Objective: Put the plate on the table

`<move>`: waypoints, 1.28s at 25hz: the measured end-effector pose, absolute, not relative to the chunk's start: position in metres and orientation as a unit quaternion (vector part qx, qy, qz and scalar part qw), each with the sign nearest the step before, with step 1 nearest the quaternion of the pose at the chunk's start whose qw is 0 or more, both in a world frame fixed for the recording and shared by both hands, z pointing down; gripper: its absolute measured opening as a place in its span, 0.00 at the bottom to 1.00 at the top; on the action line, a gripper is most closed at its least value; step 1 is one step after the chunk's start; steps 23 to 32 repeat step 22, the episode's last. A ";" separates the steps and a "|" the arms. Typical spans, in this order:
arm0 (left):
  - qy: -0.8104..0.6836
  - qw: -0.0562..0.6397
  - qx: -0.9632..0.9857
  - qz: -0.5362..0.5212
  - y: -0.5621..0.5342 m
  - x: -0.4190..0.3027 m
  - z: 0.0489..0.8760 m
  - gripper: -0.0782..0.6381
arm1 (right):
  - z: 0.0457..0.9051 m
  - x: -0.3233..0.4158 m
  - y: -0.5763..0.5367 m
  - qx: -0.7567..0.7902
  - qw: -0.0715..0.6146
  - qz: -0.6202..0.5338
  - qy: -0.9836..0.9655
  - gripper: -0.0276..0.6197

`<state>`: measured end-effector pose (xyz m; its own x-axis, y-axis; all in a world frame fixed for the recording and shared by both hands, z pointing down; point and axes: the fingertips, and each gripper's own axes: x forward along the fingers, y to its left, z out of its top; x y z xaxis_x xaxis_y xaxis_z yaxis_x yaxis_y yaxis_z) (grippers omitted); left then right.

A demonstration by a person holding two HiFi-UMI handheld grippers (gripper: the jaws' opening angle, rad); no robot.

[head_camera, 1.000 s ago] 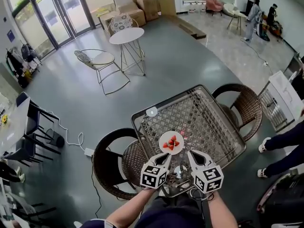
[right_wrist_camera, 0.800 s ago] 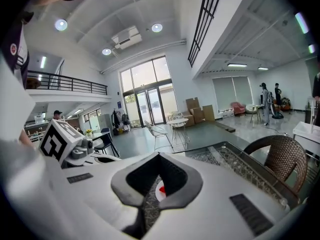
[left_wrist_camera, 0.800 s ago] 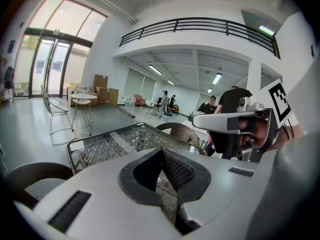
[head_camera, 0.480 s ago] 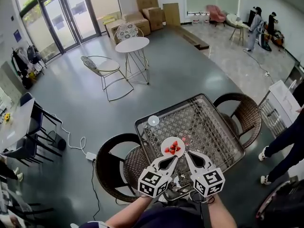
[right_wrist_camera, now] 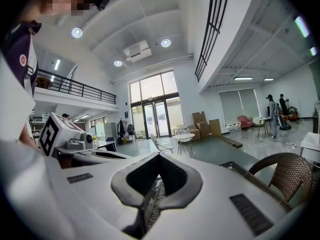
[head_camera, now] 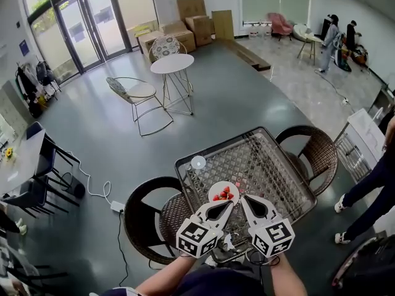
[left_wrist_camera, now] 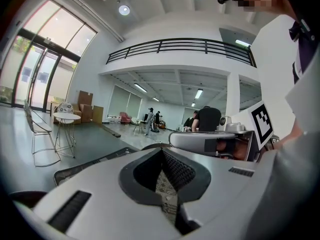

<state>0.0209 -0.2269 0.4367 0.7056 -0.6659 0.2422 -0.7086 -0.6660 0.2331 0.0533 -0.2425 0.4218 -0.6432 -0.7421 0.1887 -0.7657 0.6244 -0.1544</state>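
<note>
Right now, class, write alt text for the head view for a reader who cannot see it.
A round white plate of red fruit sits on a square lattice-topped table, seen from above. Just short of it, the left tongs and right tongs are both shut and empty.

The small round white plate of red strawberries (head_camera: 223, 193) lies on the square dark lattice-topped table (head_camera: 278, 165), by its near edge. A small round white disc (head_camera: 197, 161) sits at the table's far-left corner. One dark wicker armchair (head_camera: 133, 221) stands left of the table, a second wicker armchair (head_camera: 321, 147) right of it.
</note>
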 end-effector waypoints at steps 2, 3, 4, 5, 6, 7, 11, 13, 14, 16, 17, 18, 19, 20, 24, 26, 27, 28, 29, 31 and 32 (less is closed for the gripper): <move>-0.377 0.156 0.911 0.066 -0.226 0.021 0.433 0.12 | 0.418 0.053 -0.241 0.419 0.051 0.108 -0.900 0.05; -0.377 0.156 0.911 0.065 -0.225 0.021 0.432 0.12 | 0.416 0.053 -0.240 0.418 0.050 0.107 -0.901 0.05; -0.377 0.156 0.911 0.064 -0.224 0.021 0.431 0.12 | 0.415 0.053 -0.240 0.418 0.049 0.106 -0.901 0.05; -0.377 0.156 0.911 0.064 -0.224 0.021 0.430 0.12 | 0.414 0.053 -0.239 0.417 0.048 0.105 -0.901 0.05; -0.377 0.156 0.911 0.063 -0.223 0.021 0.430 0.12 | 0.413 0.053 -0.239 0.417 0.047 0.104 -0.902 0.05; -0.377 0.156 0.911 0.063 -0.223 0.022 0.429 0.12 | 0.413 0.053 -0.239 0.416 0.046 0.104 -0.902 0.05; -0.376 0.156 0.912 0.059 -0.221 0.023 0.427 0.12 | 0.410 0.054 -0.237 0.415 0.041 0.101 -0.903 0.05; -0.375 0.156 0.912 0.058 -0.221 0.023 0.427 0.12 | 0.409 0.054 -0.237 0.413 0.038 0.100 -0.904 0.05; -0.376 0.156 0.912 0.057 -0.221 0.023 0.426 0.12 | 0.409 0.054 -0.237 0.413 0.037 0.100 -0.904 0.05; -0.376 0.156 0.912 0.056 -0.220 0.023 0.425 0.12 | 0.408 0.055 -0.235 0.413 0.036 0.099 -0.905 0.05; -0.376 0.156 0.912 0.056 -0.219 0.023 0.425 0.12 | 0.407 0.055 -0.235 0.413 0.035 0.098 -0.905 0.05; -0.376 0.157 0.912 0.056 -0.219 0.024 0.424 0.12 | 0.406 0.055 -0.234 0.413 0.035 0.098 -0.905 0.05; -0.375 0.157 0.912 0.056 -0.218 0.024 0.424 0.12 | 0.405 0.056 -0.234 0.413 0.034 0.097 -0.905 0.05; -0.375 0.157 0.912 0.056 -0.218 0.025 0.423 0.12 | 0.405 0.056 -0.234 0.413 0.034 0.097 -0.905 0.05; -0.374 0.157 0.912 0.056 -0.217 0.025 0.422 0.12 | 0.403 0.057 -0.234 0.413 0.033 0.096 -0.905 0.05; -0.374 0.157 0.912 0.056 -0.217 0.025 0.422 0.12 | 0.403 0.057 -0.234 0.413 0.033 0.096 -0.905 0.05; -0.374 0.157 0.912 0.056 -0.217 0.025 0.422 0.12 | 0.403 0.057 -0.234 0.413 0.033 0.096 -0.905 0.05; -0.374 0.157 0.912 0.056 -0.217 0.025 0.422 0.12 | 0.403 0.057 -0.234 0.413 0.033 0.096 -0.905 0.05; -0.374 0.157 0.912 0.056 -0.217 0.025 0.422 0.12 | 0.403 0.057 -0.234 0.413 0.033 0.096 -0.905 0.05; -0.374 0.157 0.912 0.056 -0.217 0.025 0.422 0.12 | 0.403 0.057 -0.234 0.413 0.033 0.096 -0.905 0.05; -0.374 0.157 0.912 0.056 -0.217 0.025 0.422 0.12 | 0.403 0.057 -0.234 0.413 0.033 0.096 -0.905 0.05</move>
